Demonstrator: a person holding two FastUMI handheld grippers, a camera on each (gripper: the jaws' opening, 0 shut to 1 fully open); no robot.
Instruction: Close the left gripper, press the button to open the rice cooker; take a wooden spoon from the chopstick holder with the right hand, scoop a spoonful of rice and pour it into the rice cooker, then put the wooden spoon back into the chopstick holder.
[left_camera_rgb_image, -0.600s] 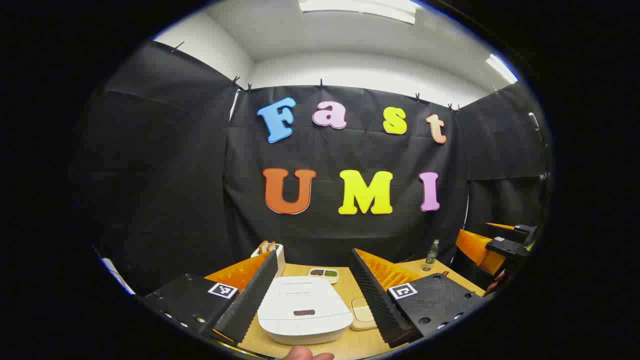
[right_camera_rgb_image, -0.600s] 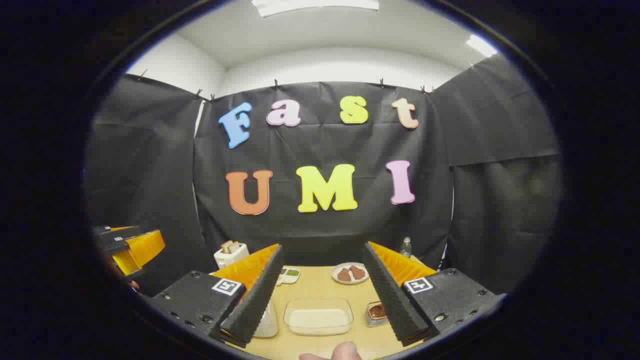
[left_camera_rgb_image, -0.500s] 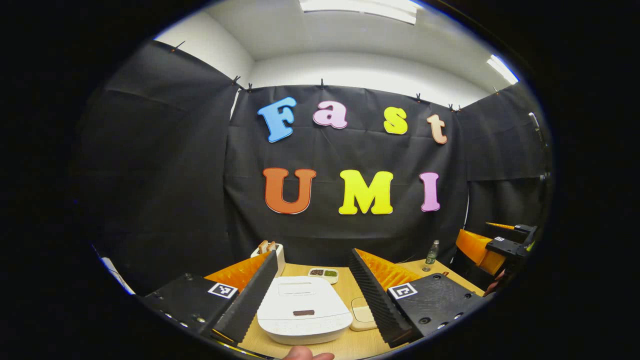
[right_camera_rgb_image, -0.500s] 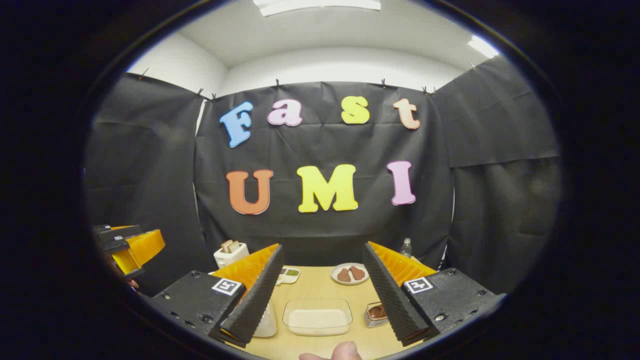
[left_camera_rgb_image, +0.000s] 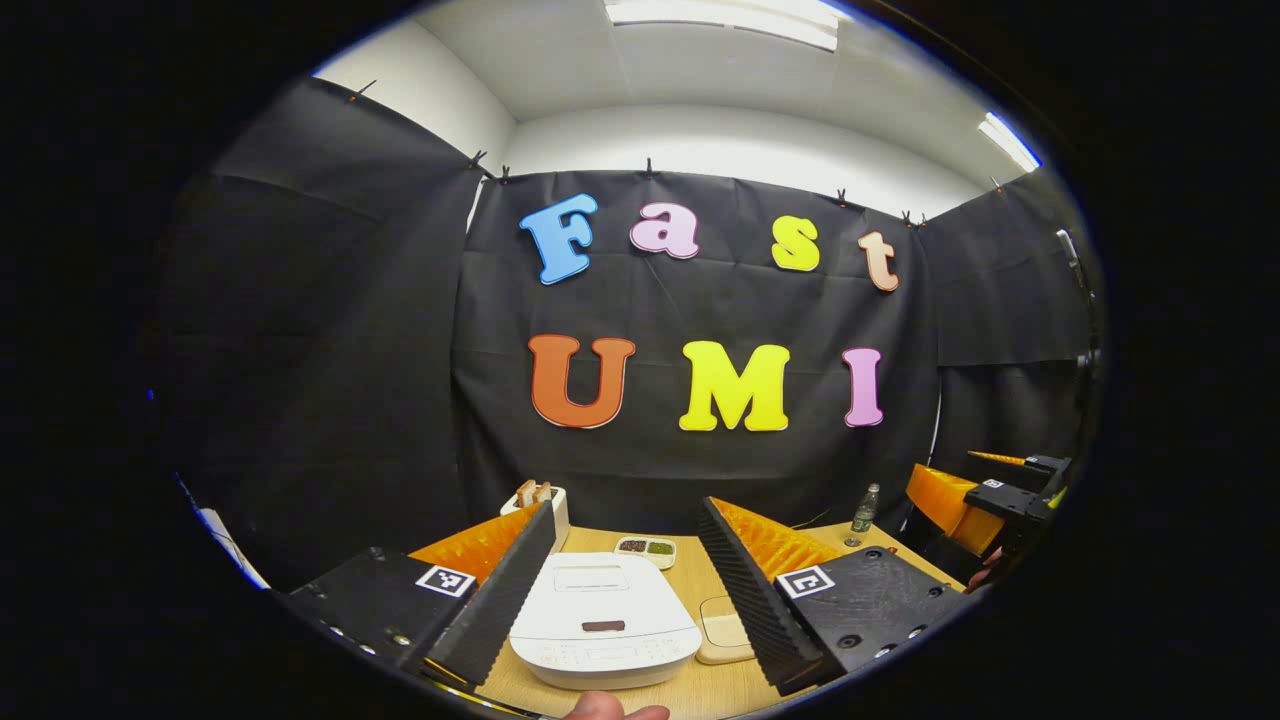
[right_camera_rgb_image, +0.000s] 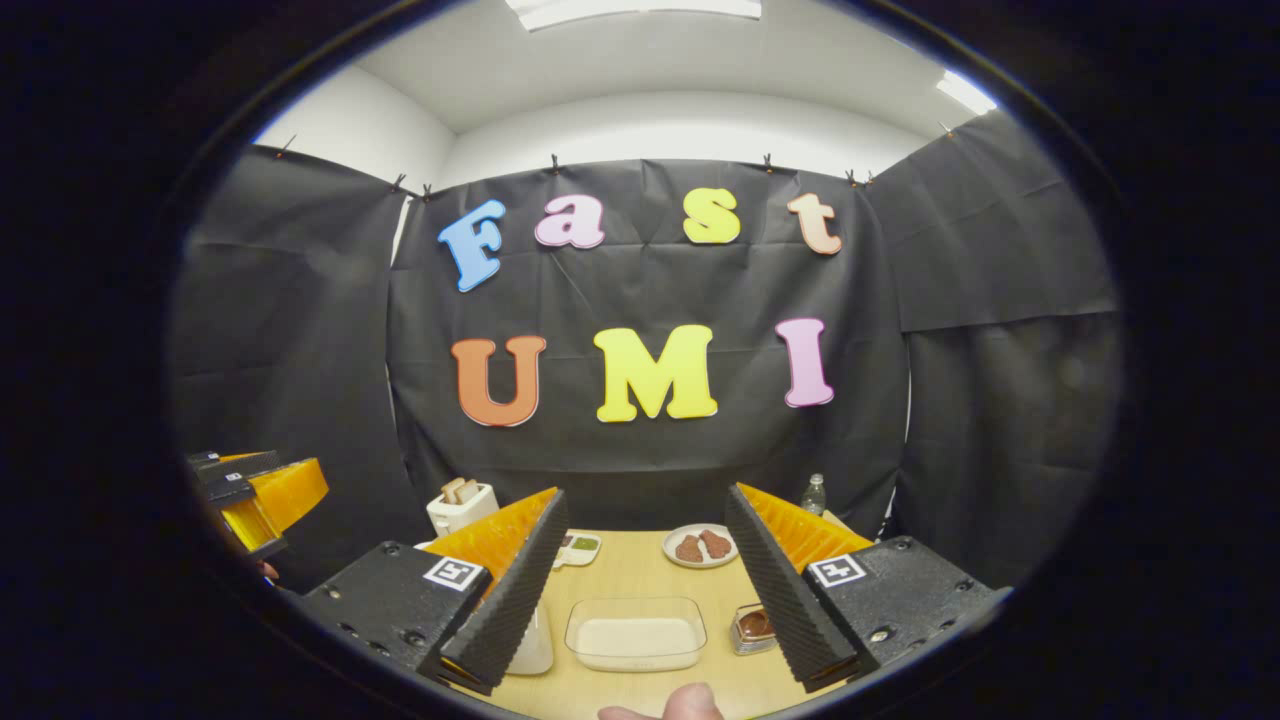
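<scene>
- A fingertip (left_camera_rgb_image: 615, 710) shows at the bottom edge of the left gripper view, under the left gripper (left_camera_rgb_image: 625, 580), whose jaws stand spread wide and hold nothing.
- Between those fingers, low on the wooden table (left_camera_rgb_image: 700, 690), sits the white rice cooker (left_camera_rgb_image: 603, 620), lid down. The dark patch on its lid front is probably the release button; a rigid plastic shell like this should take a firm press from pressed-together tips without shifting much.
- The right gripper (right_camera_rgb_image: 645, 585) hangs likewise spread and empty above a clear tray of rice (right_camera_rgb_image: 636, 633), loose grain that will spill from a tilted spoon.
- Farther back stands the white chopstick holder (right_camera_rgb_image: 462, 508) with wooden pieces poking out; which one is the spoon cannot be told. A wooden spoon would be light and stiff, best pinched on the upper handle.
- Behind lie a plate (right_camera_rgb_image: 700, 547) and a bottle (right_camera_rgb_image: 813, 494).
</scene>
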